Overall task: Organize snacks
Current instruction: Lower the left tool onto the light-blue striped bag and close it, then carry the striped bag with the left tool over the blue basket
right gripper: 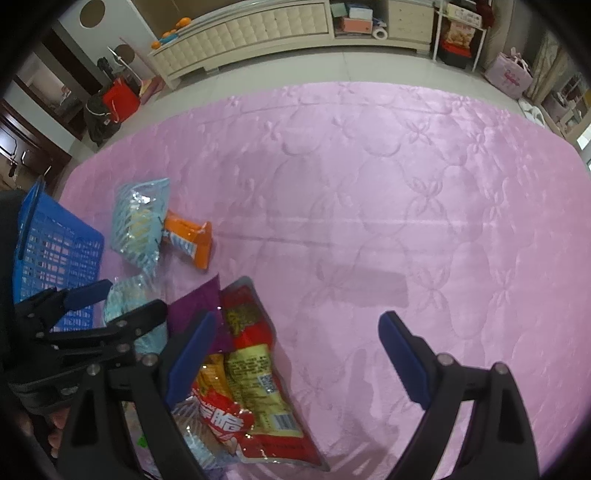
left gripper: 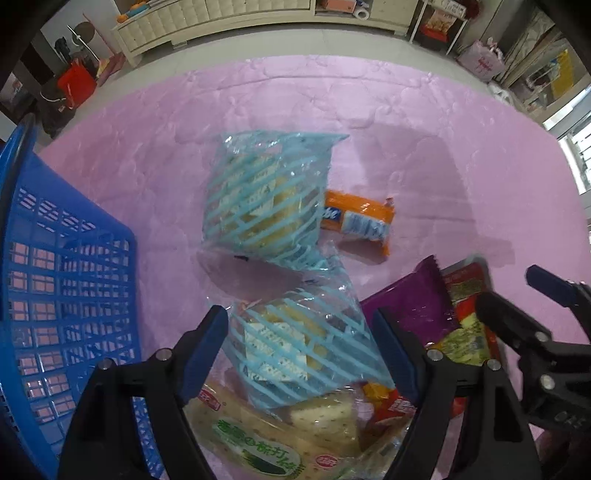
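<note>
My left gripper is open, its fingers on either side of a blue-striped clear snack bag on the pink cloth. A second blue-striped bag lies further off, over one end of an orange packet. A green-printed cracker pack lies under the gripper. A purple packet and a red and yellow packet lie to the right. My right gripper is open and empty, its left finger over the red and yellow packet. The blue basket stands at the left.
The pink quilted cloth spreads wide to the right of the snacks. Beyond its far edge are the tiled floor, a cream padded bench, a red bag and shelves.
</note>
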Demonstrator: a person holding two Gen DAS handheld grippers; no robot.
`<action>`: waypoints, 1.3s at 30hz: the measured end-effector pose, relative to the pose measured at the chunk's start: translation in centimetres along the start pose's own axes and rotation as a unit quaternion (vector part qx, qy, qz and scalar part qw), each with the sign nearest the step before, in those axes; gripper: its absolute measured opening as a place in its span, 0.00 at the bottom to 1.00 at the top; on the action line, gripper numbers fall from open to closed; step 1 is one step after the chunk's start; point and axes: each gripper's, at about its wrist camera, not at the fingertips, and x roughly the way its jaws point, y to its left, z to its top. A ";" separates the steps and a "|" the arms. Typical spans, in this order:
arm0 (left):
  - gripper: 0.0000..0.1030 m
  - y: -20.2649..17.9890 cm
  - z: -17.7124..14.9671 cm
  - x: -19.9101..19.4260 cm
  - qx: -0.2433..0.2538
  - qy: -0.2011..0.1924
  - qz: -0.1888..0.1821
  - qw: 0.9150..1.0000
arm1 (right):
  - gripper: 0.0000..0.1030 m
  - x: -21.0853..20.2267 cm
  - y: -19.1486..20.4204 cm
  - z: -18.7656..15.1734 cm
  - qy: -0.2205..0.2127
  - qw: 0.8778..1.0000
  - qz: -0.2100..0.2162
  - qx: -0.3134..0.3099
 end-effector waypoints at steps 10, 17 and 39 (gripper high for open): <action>0.64 -1.4 -1.2 1.5 0.012 -0.017 0.015 1.000 | 0.90 0.3 1.9 -0.7 0.003 1.000 -0.013 -0.006; 0.58 0.6 -2.6 -0.7 0.004 -0.026 -0.028 0.999 | 0.85 -1.6 1.9 -0.6 -0.005 1.000 0.006 0.009; 0.58 10.6 -3.2 -13.5 -0.024 -0.159 -0.035 0.986 | 0.85 -2.8 10.4 3.1 -0.012 0.998 0.064 -0.019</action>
